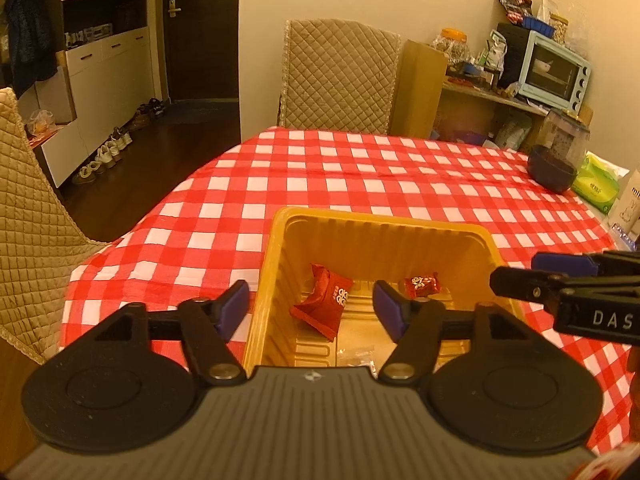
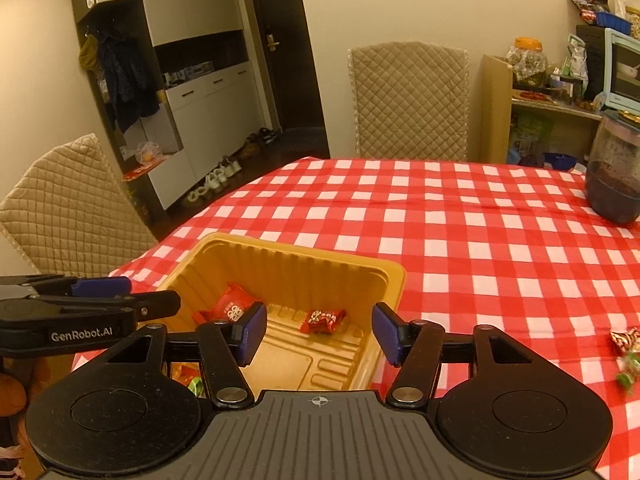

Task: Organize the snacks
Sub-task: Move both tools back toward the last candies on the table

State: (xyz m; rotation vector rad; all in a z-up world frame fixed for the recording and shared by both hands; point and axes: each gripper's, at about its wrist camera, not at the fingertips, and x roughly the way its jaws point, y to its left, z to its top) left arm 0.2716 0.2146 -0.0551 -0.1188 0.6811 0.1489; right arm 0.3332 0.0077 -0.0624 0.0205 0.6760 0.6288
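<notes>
Both tongs, left (image 1: 310,306) and right (image 2: 319,332), are held spread and empty, tilted down over the yellow tray (image 2: 304,258) holding two red candies (image 2: 323,321).

1. Left tongs (image 1: 310,306): black plastic frame, two angled arms, each tipped with a blue-purple pad (image 1: 234,304).
2. Each arm pivots on a silver round-headed pin; two large black discs sit behind them.
3. Between the discs, a grey ribbed housing bearing a small crosshair mark.
4. Right tongs (image 2: 319,334): same build, black arms, blue pads (image 2: 253,332), silver pins, grey ribbed housing with crosshair.
5. White lettering: "DAS" on the right unit's side, "GenRobot.AI" on the left unit's side.
6. Small screws visible along the side bars.
</notes>
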